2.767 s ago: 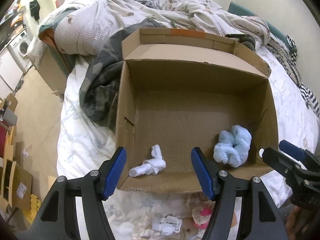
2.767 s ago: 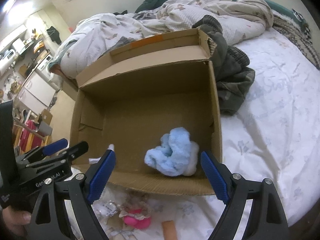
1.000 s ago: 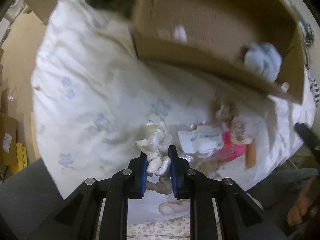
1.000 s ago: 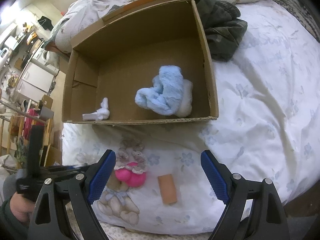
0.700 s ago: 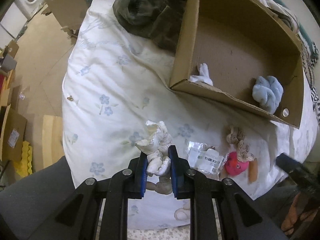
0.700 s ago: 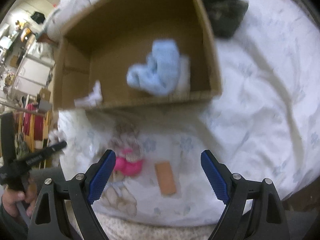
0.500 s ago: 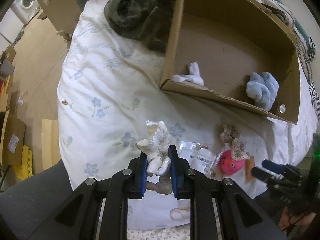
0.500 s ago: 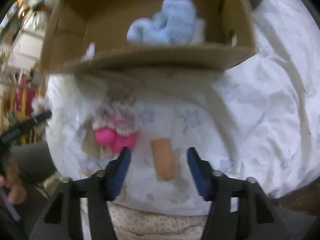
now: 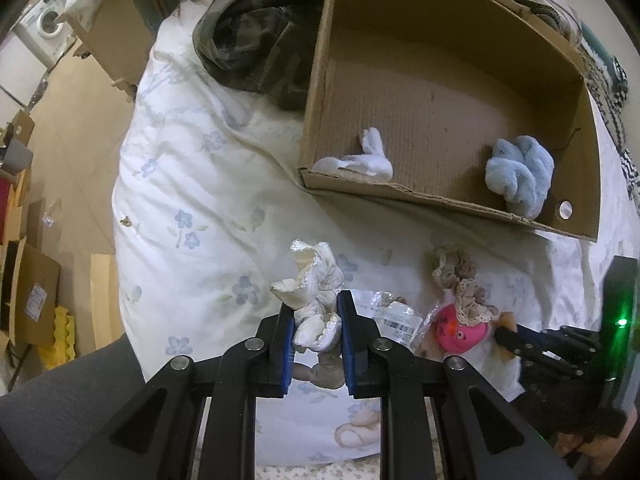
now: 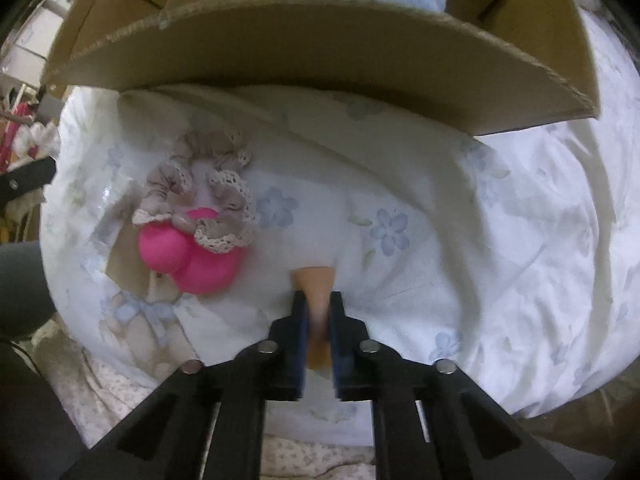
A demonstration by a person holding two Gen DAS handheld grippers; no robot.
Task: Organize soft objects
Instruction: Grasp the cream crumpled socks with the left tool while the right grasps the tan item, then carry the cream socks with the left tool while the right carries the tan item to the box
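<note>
L gripper point(image 9: 315, 322) clamps 1 white scrunchie point(image 9: 310, 288), R gripper point(image 10: 318, 312) pinches 1 tan block point(image 10: 317, 280), 2 soft items in box point(image 9: 440, 196)

Black plastic tongs point(image 9: 314, 322) with blue pads point(image 9: 286, 344), silver rivets, a green indicator light.

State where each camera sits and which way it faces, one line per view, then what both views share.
Left wrist: on the left gripper, raised over the floral bedsheet, facing the open cardboard box; its blue-padded fingers clamp a white lace-trimmed cloth; the right gripper shows at right.
Right wrist: on the right gripper, low at the bedsheet, facing the box's near wall; its fingers pinch an orange-tan block.
Shared: the box, the light blue fuzzy bundle, the pink toy.
</note>
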